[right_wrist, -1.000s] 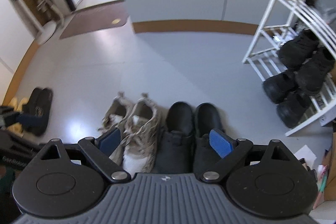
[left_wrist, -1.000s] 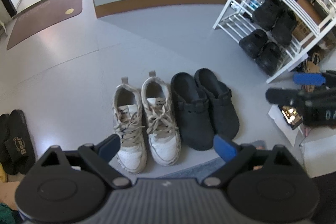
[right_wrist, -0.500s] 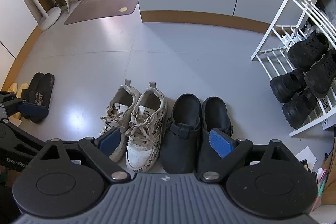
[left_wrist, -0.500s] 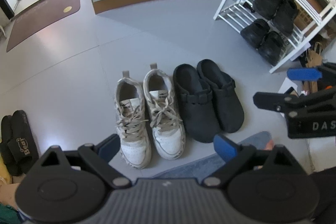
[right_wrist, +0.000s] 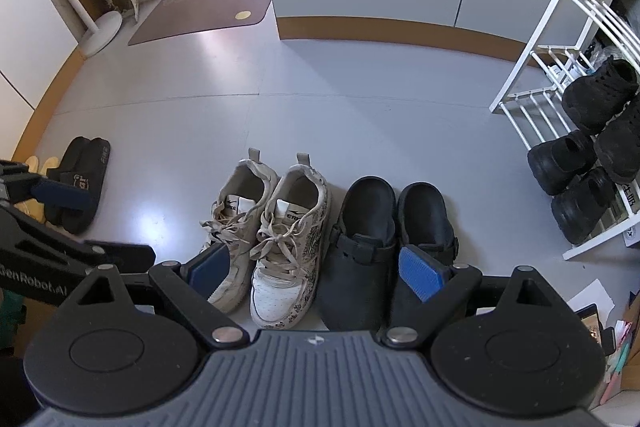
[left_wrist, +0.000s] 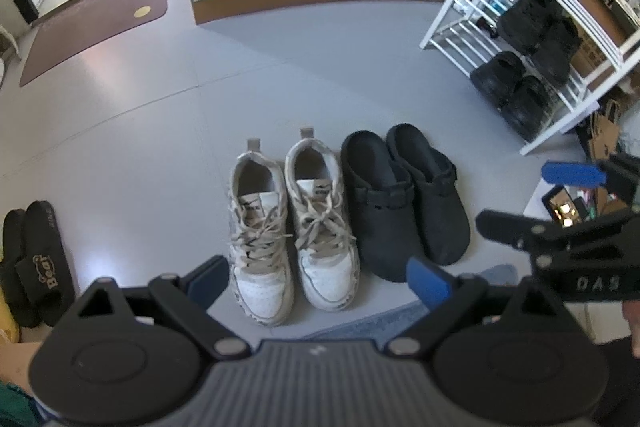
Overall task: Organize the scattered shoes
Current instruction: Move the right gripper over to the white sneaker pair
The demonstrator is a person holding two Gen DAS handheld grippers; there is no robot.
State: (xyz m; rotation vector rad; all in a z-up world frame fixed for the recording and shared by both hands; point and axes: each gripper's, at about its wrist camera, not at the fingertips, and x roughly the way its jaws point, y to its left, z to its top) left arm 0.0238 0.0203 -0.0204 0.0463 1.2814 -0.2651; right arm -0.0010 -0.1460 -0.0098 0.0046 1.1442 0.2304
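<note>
A pair of worn white sneakers [left_wrist: 294, 231] stands side by side on the grey floor, toes toward me, with a pair of black clogs [left_wrist: 404, 205] right beside them. Both pairs also show in the right wrist view: the sneakers [right_wrist: 272, 235] and the clogs [right_wrist: 390, 239]. My left gripper [left_wrist: 318, 281] is open and empty, held above the floor just in front of the sneaker toes. My right gripper [right_wrist: 316, 271] is open and empty, above the toes of both pairs. Black "Bear" slippers [left_wrist: 34, 259] lie at the far left.
A white wire shoe rack [left_wrist: 524, 39] with black shoes [right_wrist: 592, 163] stands at the right. A brown doormat [left_wrist: 92, 19] lies at the back left by a doorway. A standing fan [right_wrist: 86, 15] is at the left wall. Papers and a phone [left_wrist: 560, 203] lie at the right.
Both grippers have risen and pulled back from the shoes, so both pairs show more fully. The shoes have not moved. Both grippers stay open.
</note>
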